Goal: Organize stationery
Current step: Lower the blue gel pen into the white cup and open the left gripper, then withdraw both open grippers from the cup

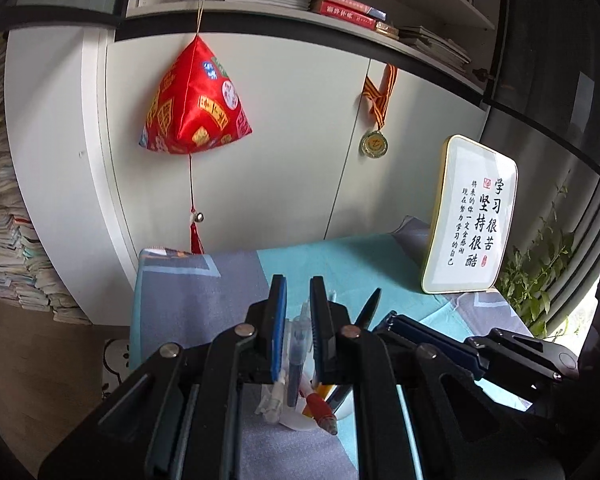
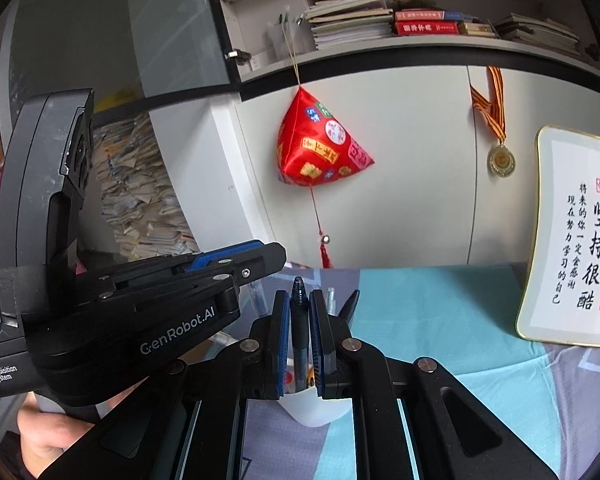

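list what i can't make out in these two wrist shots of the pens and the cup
- White cup, right wrist view: its mouth is hidden by the right gripper and black pen.
- Left wrist view: lower cup and pen ends are covered by the left gripper.
- Clear pen: whether the pads clamp it is unclear.

The left tongs [image 2: 260, 260], seen from the right wrist, bear "GenRobot.AI" in white along the body, and "Data Acquisition System" in small white print at their rear end.

The plaque [image 2: 572, 240], right of the tongs and standing on the desk [image 2: 440, 312], carries black calligraphy in columns: large "学习很苦 坚持很酷", and left of that smaller "将来的你一定会感谢现在努力学习的自己", with two small red seals that are illegible.

The red pouch [image 2: 320, 148] left of the plaque shows yellow and white patches with characters too blurred to read. So are the red book spines [image 2: 426, 27] on the shelf above it.
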The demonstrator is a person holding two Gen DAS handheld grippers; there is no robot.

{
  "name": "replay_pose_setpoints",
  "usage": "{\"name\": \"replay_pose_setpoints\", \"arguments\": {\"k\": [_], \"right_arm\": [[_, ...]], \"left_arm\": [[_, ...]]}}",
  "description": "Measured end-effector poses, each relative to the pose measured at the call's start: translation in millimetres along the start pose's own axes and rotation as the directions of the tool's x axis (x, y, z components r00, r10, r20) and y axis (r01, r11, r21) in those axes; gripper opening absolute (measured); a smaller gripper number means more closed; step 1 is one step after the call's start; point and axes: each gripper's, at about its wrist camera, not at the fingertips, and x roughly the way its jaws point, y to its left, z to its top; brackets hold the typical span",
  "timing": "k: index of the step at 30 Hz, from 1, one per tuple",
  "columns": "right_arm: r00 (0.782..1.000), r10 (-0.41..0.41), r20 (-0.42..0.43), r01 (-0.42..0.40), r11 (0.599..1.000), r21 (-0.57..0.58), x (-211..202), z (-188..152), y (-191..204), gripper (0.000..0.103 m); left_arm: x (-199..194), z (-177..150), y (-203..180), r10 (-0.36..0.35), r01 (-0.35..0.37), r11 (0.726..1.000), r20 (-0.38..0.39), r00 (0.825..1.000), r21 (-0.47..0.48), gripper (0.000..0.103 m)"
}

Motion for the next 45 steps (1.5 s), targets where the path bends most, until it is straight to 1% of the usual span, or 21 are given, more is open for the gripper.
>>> {"name": "replay_pose_setpoints", "arguments": {"k": [2,4,6,10,12,14,16,17,19,21,23,25,26,28,29,30,31,36,38,42,45], "right_arm": [[1.0,-0.002,-0.02,0.002,1.0,-0.004,6.5,-6.4,-1.0,0.011],[1.0,-0.023,-0.006,0.023,1.0,-0.02,8.5,-10.1,-0.8,0.011],[1.0,-0.017,-0.006,0.017,1.0,-0.02,8.2,-9.9,-1.3,0.011],[0.999,-0.034,-0.002,0.034,0.999,-0.037,7.4,-11.1,0.2,0.011],[1.0,-0.021,-0.01,0.02,0.999,-0.028,7.0,-9.4,-0.3,0.011],[0.999,0.026,-0.026,-0.027,1.0,-0.015,5.9,-6.5,-0.6,0.011],[1.0,0.015,-0.011,-0.016,0.999,-0.039,-0.6,-3.3,4.8,0.011],[1.0,0.004,0.009,-0.003,0.998,-0.058,-6.5,-1.9,8.5,0.011],[0.999,-0.016,0.036,0.019,0.997,-0.076,-19.3,2.0,13.6,0.011],[0.999,-0.017,0.048,0.021,0.996,-0.082,-31.9,5.3,15.6,0.011],[0.998,-0.021,0.052,0.026,0.995,-0.096,-45.5,8.2,17.1,0.011],[0.997,-0.039,0.067,0.047,0.991,-0.126,-60.7,9.1,21.1,0.014],[0.996,-0.047,0.077,0.058,0.988,-0.14,-68.8,8.7,23.4,0.016],[0.994,-0.057,0.093,0.071,0.985,-0.156,-84.4,8.4,26.0,0.025],[0.993,-0.061,0.1,0.077,0.984,-0.16,-92.1,8.5,26.6,0.034],[0.992,-0.069,0.108,0.086,0.983,-0.164,-100.1,8.2,26.9,0.041],[0.99,-0.076,0.116,0.095,0.981,-0.168,-107.9,8.1,26.8,0.043],[0.987,-0.107,0.119,0.123,0.983,-0.136,-142.1,8.4,18.6,0.043],[0.985,-0.123,0.119,0.138,0.982,-0.127,-154.8,7.2,14.7,0.043],[0.983,-0.144,0.113,0.156,0.983,-0.1,-179.6,-2.9,3.3,0.043],[0.981,-0.167,0.103,0.175,0.982,-0.074,-194.9,-13.0,-8.8,0.043]], "left_arm": [[3.1,-6.4,1.8,0.0,0.0,1.0,0.011,1.0,-0.018,0.01],[3.6,-9.2,2.9,-0.017,0.018,0.999,0.012,1.0,-0.03,0.011],[4.6,-10.4,4.4,-0.034,0.035,0.999,0.01,0.999,-0.041,0.011],[5.8,-12.1,3.8,-0.039,0.039,0.998,-0.002,0.999,-0.047,0.012],[2.8,-12.0,4.8,-0.034,0.034,0.997,0.004,0.999,-0.066,0.012],[-5.7,-12.8,1.8,-0.021,0.023,0.998,0.04,0.999,-0.065,0.011],[-17.3,-11.4,-2.5,-0.009,0.013,0.998,0.062,0.998,-0.063,0.016],[-25.0,-10.6,-5.6,-0.014,0.018,0.998,0.076,0.997,-0.057,0.026],[-41.5,-10.3,-10.4,0.002,0.005,0.998,0.109,0.994,-0.066,0.035],[-55.8,-11.7,-12.6,-0.018,0.028,0.996,0.128,0.992,-0.082,0.056],[-70.8,-13.3,-19.0,-0.005,0.017,0.996,0.144,0.99,-0.082,0.061],[-85.5,-14.7,-27.2,0.003,0.008,0.997,0.149,0.989,-0.072,0.063],[-92.6,-15.5,-30.5,0.003,0.008,0.997,0.151,0.989,-0.071,0.065],[-105.5,-17.5,-37.2,0.013,-0.002,0.998,0.161,0.987,-0.064,0.075],[-112.0,-18.8,-39.9,0.026,-0.016,0.998,0.168,0.985,-0.063,0.078],[-119.3,-20.0,-41.9,0.037,-0.026,0.997,0.177,0.984,-0.066,0.078],[-126.1,-20.6,-44.0,0.039,-0.027,0.997,0.182,0.983,-0.07,0.078],[-155.1,-27.6,-57.5,0.044,-0.03,0.997,0.218,0.975,-0.067,0.086],[-161.8,-31.0,-65.9,0.061,-0.051,0.997,0.211,0.976,-0.055,0.086],[-168.5,-44.1,-80.6,0.069,-0.065,0.998,0.204,0.977,-0.024,0.088],[-165.5,-55.3,-88.3,0.067,-0.064,0.998,0.171,0.983,-0.025,0.088]]}}
